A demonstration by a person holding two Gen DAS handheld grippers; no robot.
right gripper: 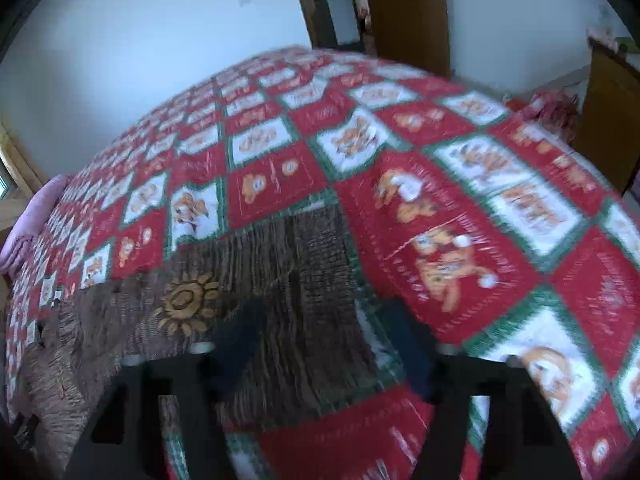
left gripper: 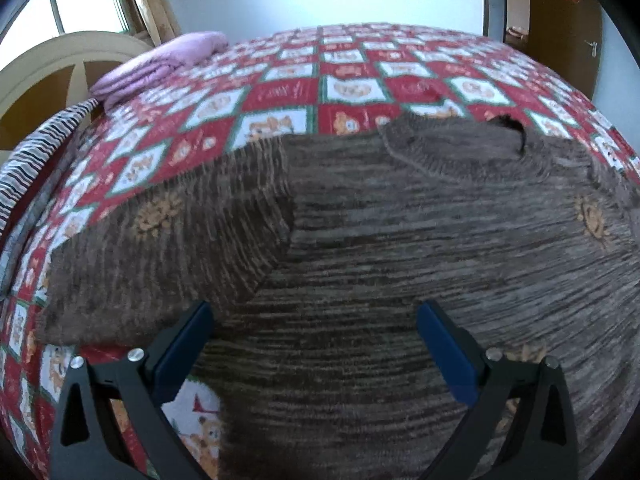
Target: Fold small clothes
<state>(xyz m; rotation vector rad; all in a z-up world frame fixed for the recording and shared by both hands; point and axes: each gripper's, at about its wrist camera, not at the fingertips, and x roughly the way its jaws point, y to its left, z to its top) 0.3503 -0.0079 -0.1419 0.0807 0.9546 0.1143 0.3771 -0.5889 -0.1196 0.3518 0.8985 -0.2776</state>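
The brown sweater (left gripper: 400,240) lies flat on the checked bedspread (left gripper: 360,64). Left gripper (left gripper: 316,344) hangs gaping above its body; right gripper (right gripper: 324,344), jaws apart, straddles the sleeve edge. Both should pinch cleanly.

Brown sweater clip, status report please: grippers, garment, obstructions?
Left gripper open over brown sweater, spread on checked bedspread. Right gripper blurred, jaws apart over a sleeve. Nothing in the way.
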